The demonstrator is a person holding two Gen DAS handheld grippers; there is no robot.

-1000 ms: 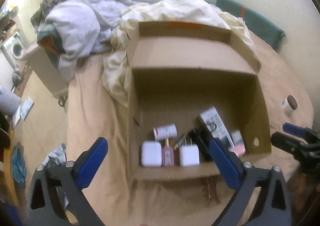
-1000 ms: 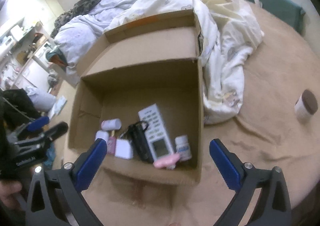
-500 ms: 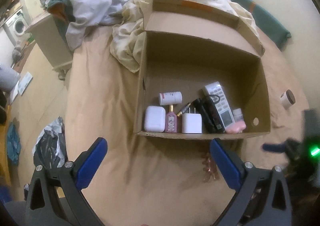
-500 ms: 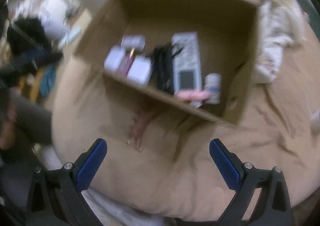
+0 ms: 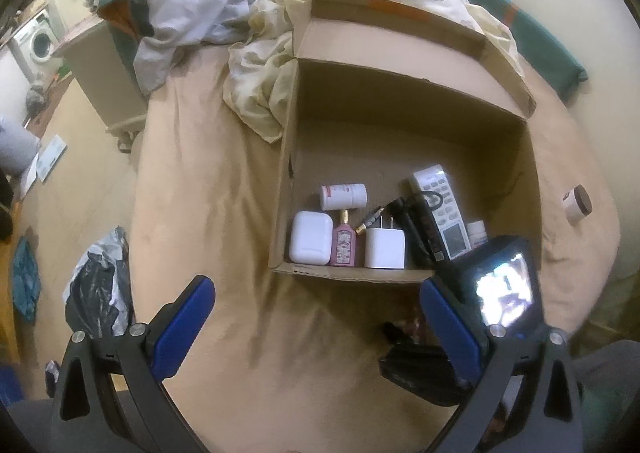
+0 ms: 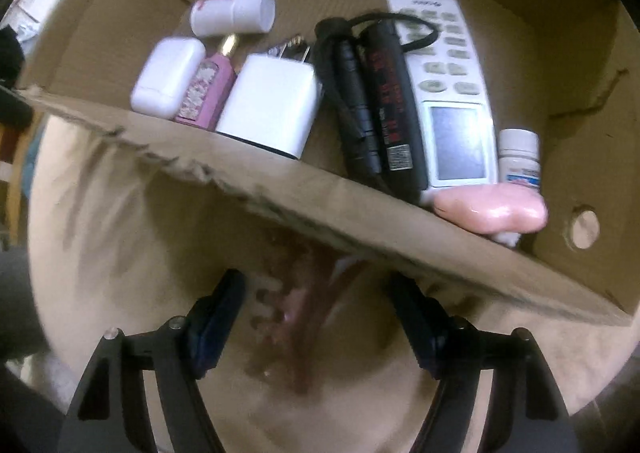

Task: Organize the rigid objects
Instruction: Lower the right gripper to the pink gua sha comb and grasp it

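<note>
Right gripper (image 6: 312, 317), jaws spread and empty, has dropped from above the cardboard box (image 6: 360, 213) to straddle a brownish hair claw (image 6: 296, 317) on the bedspread before it, likely the next pick; left gripper (image 5: 316, 317) open, idle, backed off.

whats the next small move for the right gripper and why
Probably ease the right gripper down and shut on the brownish hair claw: it lies on the bed outside the cardboard box, between the open jaws, not yet gripped.
</note>
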